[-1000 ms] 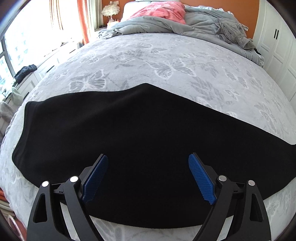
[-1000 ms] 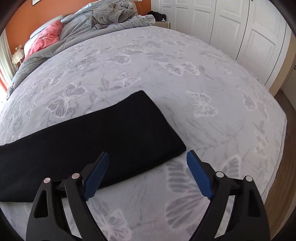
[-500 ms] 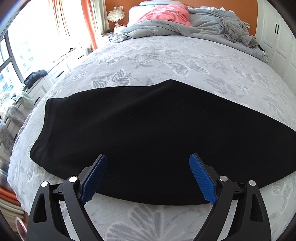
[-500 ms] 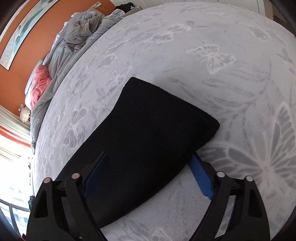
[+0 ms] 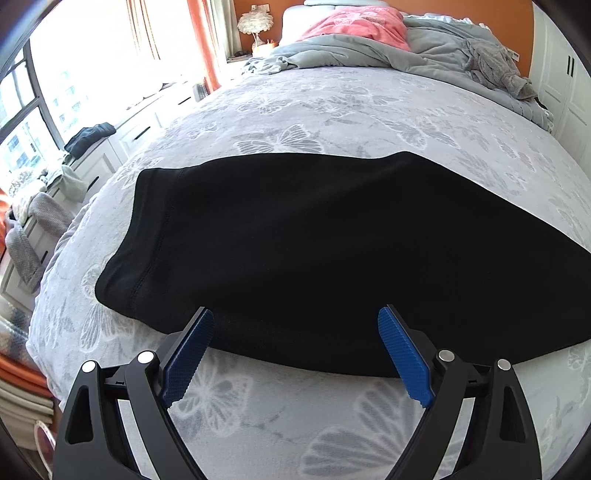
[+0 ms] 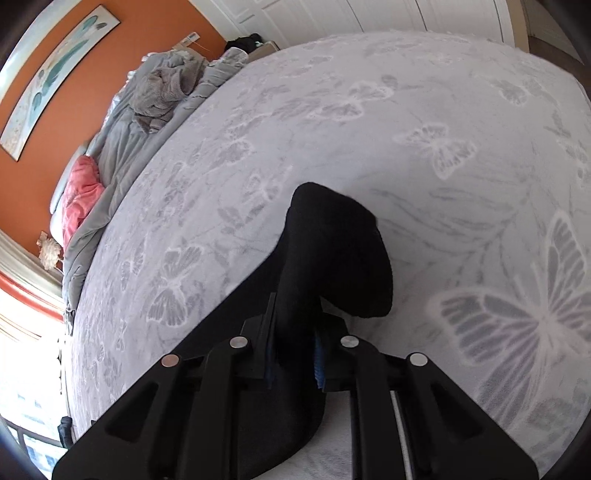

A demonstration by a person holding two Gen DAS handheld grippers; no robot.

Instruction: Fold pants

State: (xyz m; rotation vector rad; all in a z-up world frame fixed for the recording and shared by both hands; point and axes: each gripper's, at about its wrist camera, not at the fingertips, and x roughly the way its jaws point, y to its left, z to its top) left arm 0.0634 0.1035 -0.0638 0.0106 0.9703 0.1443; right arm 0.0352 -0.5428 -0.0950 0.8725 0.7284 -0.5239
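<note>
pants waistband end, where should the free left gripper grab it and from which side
Grip the near corner of the waistband of the pants, coming in low from the bed's front edge. That stitched hem lies flat at the edge, just ahead of the open left gripper.

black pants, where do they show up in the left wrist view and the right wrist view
Left wrist view: the black pants lie flat across the middle of the picture on the bed, just beyond the open left gripper.
Right wrist view: one end of the pants rises at lower centre, pinched in the shut right gripper.
Shared landmark: the pink pillow at the head of the bed.
</note>
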